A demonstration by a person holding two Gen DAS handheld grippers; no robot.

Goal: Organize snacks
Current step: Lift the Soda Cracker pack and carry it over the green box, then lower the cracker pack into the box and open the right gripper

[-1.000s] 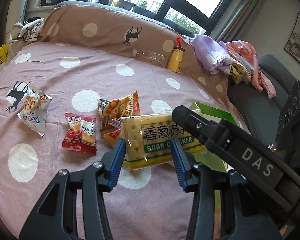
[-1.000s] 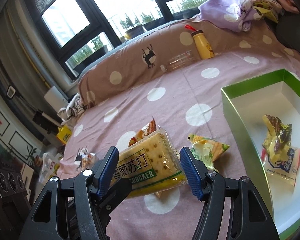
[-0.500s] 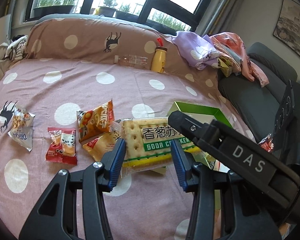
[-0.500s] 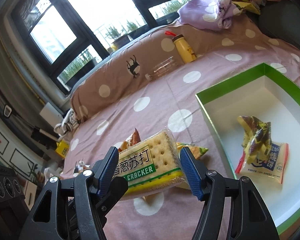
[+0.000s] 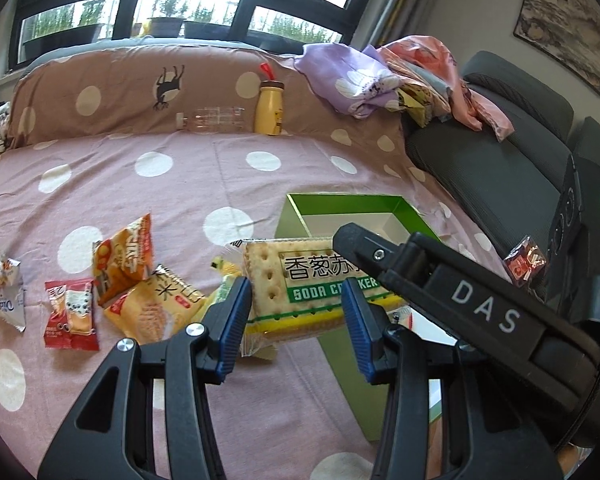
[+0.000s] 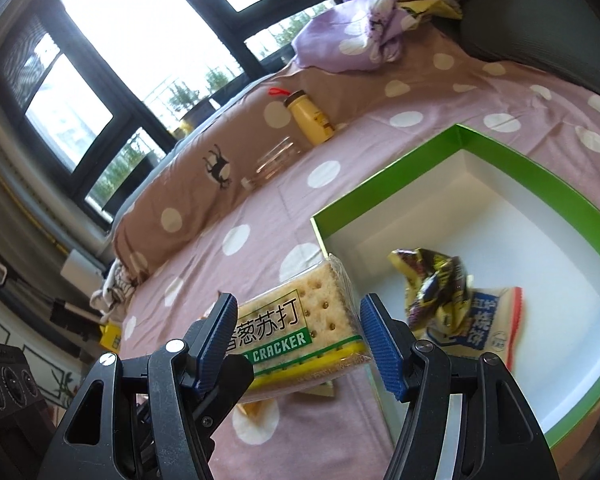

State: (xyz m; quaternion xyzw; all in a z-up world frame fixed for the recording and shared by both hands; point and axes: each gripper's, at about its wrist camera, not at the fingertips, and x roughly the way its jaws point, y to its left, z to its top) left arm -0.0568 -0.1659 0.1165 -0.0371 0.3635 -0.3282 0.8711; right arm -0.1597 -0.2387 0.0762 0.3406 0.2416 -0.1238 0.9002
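Note:
Both grippers hold one soda cracker pack (image 5: pixel 300 288) between them, lifted above the bed. My left gripper (image 5: pixel 298 320) is shut on its sides, and my right gripper (image 6: pixel 300 340) is shut on the same pack (image 6: pixel 300 332). The right gripper's body crosses the left wrist view. The green box (image 6: pixel 384 178) with a white inside lies just right of the pack and holds a yellow-purple wrapper (image 6: pixel 432 280) and a blue-red packet (image 6: pixel 488 320). The box also shows in the left wrist view (image 5: pixel 340 202).
Loose snacks lie on the pink dotted bedspread: an orange bag (image 5: pixel 126 256), a yellow-orange packet (image 5: pixel 156 308), a red packet (image 5: pixel 70 314), a white bag (image 5: pixel 2 288). A yellow bottle (image 5: pixel 270 108) and a clear bottle (image 5: pixel 212 118) lie by the pillow. Clothes (image 5: pixel 380 80) and a grey sofa (image 5: pixel 500 168) are at right.
Both grippers have carried the cracker pack to the right, from above the loose snacks to the green box's left edge.

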